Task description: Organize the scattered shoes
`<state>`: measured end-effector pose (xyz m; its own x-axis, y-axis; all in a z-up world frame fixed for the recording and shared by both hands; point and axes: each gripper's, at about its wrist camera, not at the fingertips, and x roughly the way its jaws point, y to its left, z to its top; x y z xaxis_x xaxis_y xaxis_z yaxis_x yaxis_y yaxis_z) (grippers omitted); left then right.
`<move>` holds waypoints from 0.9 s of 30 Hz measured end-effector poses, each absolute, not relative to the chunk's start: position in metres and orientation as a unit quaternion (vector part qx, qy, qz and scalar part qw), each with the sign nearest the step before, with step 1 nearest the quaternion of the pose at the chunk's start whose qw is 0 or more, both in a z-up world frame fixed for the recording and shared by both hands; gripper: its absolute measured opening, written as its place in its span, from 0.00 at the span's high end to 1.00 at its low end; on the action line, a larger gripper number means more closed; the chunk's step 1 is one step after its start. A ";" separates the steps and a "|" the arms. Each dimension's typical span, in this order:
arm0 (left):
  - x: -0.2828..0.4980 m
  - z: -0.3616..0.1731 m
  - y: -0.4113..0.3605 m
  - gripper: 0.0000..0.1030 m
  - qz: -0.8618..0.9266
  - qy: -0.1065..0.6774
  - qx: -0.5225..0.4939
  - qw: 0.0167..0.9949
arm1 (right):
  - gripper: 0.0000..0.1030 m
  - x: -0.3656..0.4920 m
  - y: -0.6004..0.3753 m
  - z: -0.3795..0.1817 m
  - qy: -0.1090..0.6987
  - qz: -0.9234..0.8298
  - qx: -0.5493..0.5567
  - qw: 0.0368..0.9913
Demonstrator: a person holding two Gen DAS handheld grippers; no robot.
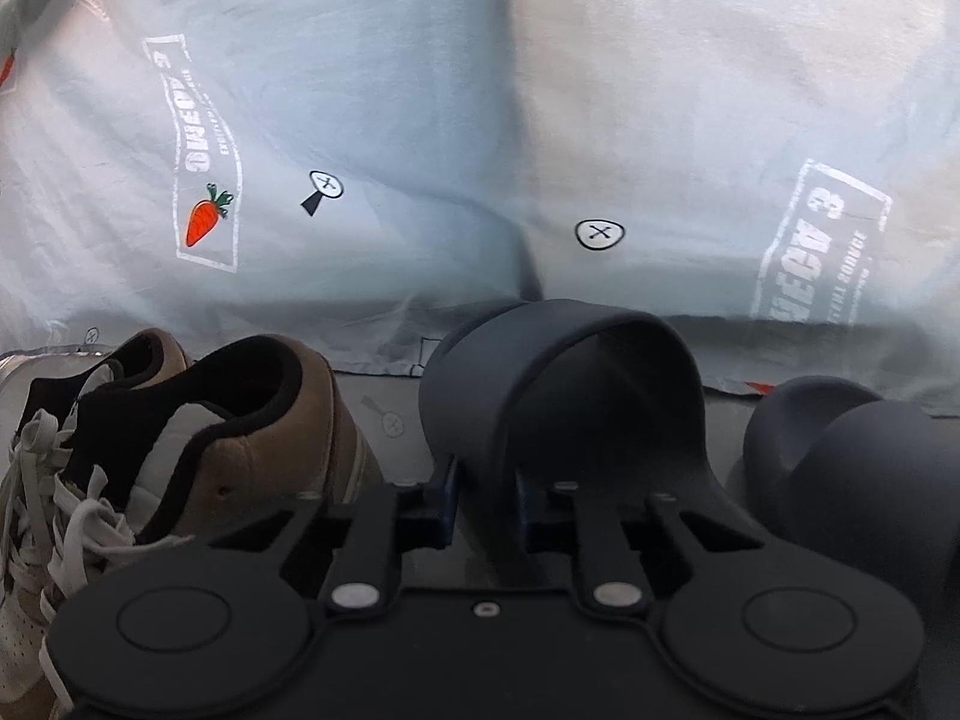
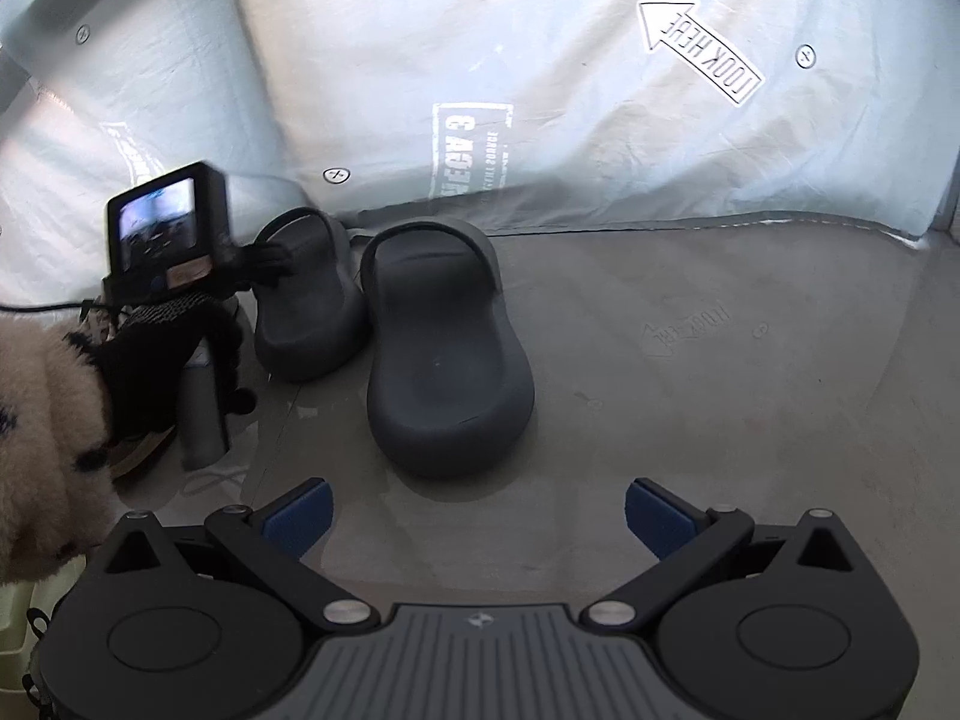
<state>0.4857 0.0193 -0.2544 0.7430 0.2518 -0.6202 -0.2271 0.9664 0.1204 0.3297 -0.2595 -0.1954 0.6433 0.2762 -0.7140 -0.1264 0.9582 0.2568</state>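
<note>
left wrist: left gripper (image 1: 487, 501) is clamped on the side edge of the left slide (image 1: 564, 396), dead ahead, long axis along the fingers; sneakers (image 1: 198, 438) just left | right wrist: right gripper (image 2: 478, 517) is spread wide, empty; right slide (image 2: 447, 354) lies ahead, toe away, beside its mate (image 2: 309, 312)

The pale blue-grey printed cloth sheet (image 2: 600, 138) bears an outlined arrow sign (image 2: 699, 48), upside down, reading "LOOK HERE". Faded white stamp-like box prints (image 1: 822, 246) on the same cloth show a large "3", with the word before it too blurred to read. Small circled "x" marks (image 1: 599, 233) dot the cloth.
</note>
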 end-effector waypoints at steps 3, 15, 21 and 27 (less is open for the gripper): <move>0.469 -0.254 -0.003 0.82 0.089 0.332 0.053 0.938 | 0.00 0.328 -0.263 -0.196 0.407 0.108 0.101 0.901; 0.418 -0.234 -0.104 0.80 -0.198 0.364 0.180 0.892 | 0.00 0.306 -0.301 -0.184 0.387 0.055 0.137 0.910; 0.402 -0.193 -0.135 0.65 -0.227 0.397 0.138 0.879 | 0.00 0.289 -0.334 -0.179 0.373 -0.001 0.167 0.913; 0.356 -0.179 -0.190 0.43 -0.317 0.377 0.072 0.867 | 0.00 0.270 -0.367 -0.171 0.355 -0.064 0.175 0.916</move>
